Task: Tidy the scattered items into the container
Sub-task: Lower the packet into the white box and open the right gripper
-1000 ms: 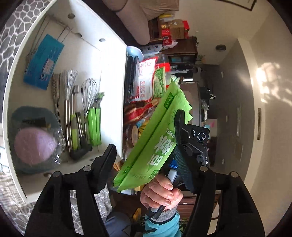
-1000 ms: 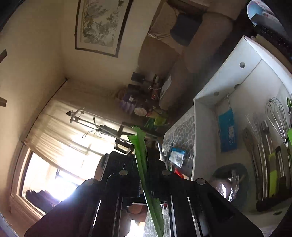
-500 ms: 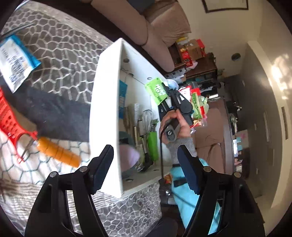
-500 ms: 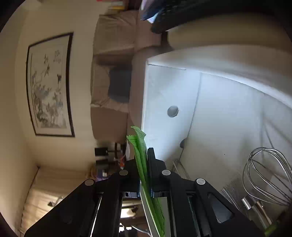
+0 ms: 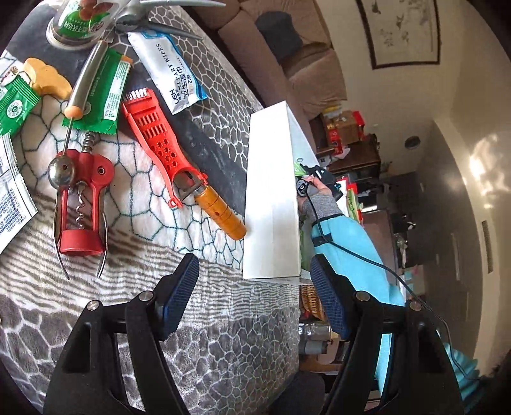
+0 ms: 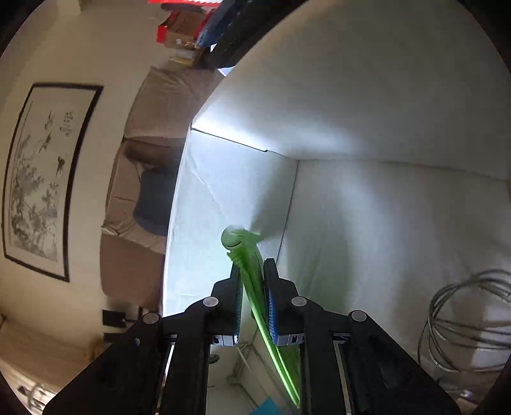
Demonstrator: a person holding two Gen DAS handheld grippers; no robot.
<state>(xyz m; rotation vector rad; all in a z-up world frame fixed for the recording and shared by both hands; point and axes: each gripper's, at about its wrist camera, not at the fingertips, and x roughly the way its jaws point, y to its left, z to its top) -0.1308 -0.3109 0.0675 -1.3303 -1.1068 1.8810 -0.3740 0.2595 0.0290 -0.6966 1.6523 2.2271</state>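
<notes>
My right gripper (image 6: 253,263) is down inside the white box (image 6: 351,111), near a corner. Its jaws are opening. A green packet (image 6: 252,281) stands edge-on between them, leaning by the right pad with a gap on the left. In the left wrist view the same box (image 5: 271,191) stands on the patterned blanket, with the right gripper (image 5: 314,174) and the packet's tip (image 5: 298,167) showing past its rim. My left gripper (image 5: 252,260) is open and holds nothing, low over the blanket just short of the box.
Scattered on the blanket lie a red peeler with an orange handle (image 5: 163,150), a red corkscrew (image 5: 81,204), a metal scoop (image 5: 76,99), a green sachet (image 5: 105,92), a wipes pack (image 5: 172,76) and a can (image 5: 80,22). A wire whisk (image 6: 463,319) lies in the box.
The left wrist view swung from the box's inside out to the blanket and its loose items. My right gripper sank into the box with the green packet, and its jaws parted.
</notes>
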